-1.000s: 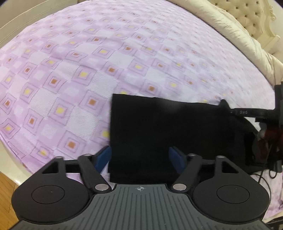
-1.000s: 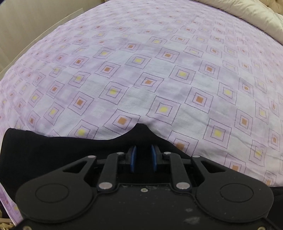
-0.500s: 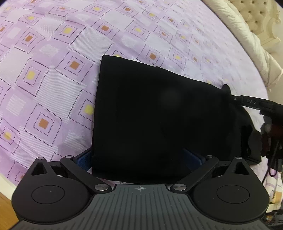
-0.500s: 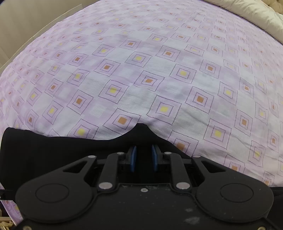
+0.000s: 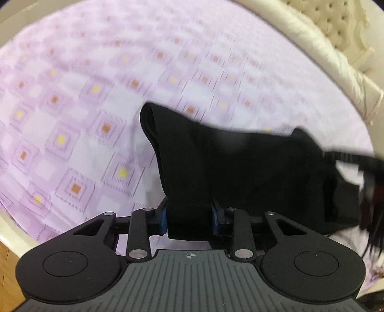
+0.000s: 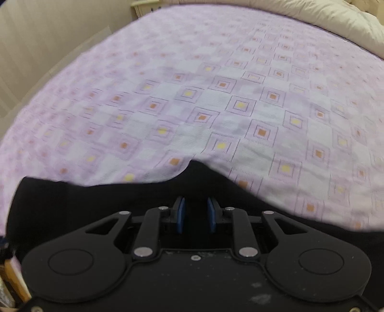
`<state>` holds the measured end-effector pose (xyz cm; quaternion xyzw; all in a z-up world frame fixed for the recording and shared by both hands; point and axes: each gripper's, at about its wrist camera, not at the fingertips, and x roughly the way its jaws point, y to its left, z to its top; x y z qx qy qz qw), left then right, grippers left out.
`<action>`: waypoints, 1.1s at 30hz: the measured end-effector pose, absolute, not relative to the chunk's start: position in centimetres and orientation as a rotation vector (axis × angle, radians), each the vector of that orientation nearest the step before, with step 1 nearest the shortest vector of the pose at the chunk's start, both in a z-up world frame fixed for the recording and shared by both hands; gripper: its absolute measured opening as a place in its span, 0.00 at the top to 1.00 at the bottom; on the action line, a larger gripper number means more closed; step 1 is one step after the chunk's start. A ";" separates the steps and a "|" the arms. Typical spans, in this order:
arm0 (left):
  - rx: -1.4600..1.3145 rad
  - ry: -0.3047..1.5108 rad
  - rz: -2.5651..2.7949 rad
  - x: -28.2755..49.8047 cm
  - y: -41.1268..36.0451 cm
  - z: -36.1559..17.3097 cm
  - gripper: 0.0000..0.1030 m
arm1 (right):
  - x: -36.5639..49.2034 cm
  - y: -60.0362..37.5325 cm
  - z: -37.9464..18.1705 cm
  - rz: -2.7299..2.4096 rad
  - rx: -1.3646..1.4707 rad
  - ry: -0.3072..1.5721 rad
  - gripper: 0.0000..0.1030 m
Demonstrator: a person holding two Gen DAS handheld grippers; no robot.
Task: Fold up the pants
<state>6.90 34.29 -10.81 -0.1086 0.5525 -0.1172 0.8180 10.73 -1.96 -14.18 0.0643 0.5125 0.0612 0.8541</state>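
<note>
The black pants (image 5: pixel 240 168) hang folded above the purple patterned bedsheet (image 5: pixel 72 120). My left gripper (image 5: pixel 189 216) is shut on the near left edge of the pants, cloth bunched between its blue pads. My right gripper (image 6: pixel 194 213) is shut on the far right edge of the pants (image 6: pixel 96 211), which drape across the bottom of the right wrist view. The right gripper also shows, blurred, at the right edge of the left wrist view (image 5: pixel 369 177). The pants are lifted and stretched between both grippers.
The bedsheet (image 6: pixel 216 96) covers a wide bed. A cream duvet (image 5: pixel 312 60) lies along the far right side, with a tufted headboard (image 5: pixel 340 21) behind it. The wooden floor (image 5: pixel 7 271) shows at the lower left. A beige wall (image 6: pixel 36 48) stands left of the bed.
My left gripper has closed from wide open onto the pants' edge and lifted it off the sheet. The right gripper has stayed shut on the cloth and risen with it.
</note>
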 end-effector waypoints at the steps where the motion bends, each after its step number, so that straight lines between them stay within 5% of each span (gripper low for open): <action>1: -0.240 1.157 -0.250 6.8 34.3 -10.1 0.70 | 9.6 -1.9 -13.8 0.132 0.145 1.072 0.78; 12: -0.174 0.964 -0.357 5.2 28.7 -2.0 0.71 | 1.8 -2.0 -17.8 0.192 0.163 1.208 0.78; 15: -0.127 0.899 -0.390 4.4 25.0 0.8 0.85 | 2.1 -3.4 -16.7 0.238 0.183 1.182 0.78; 19: -0.107 0.843 -0.444 4.4 19.0 2.5 0.87 | 1.6 -7.8 -14.6 0.252 0.305 1.103 0.75; 33: -0.134 0.942 -0.474 4.4 8.8 -2.5 0.87 | -0.4 -16.2 -12.5 0.252 0.282 1.068 0.63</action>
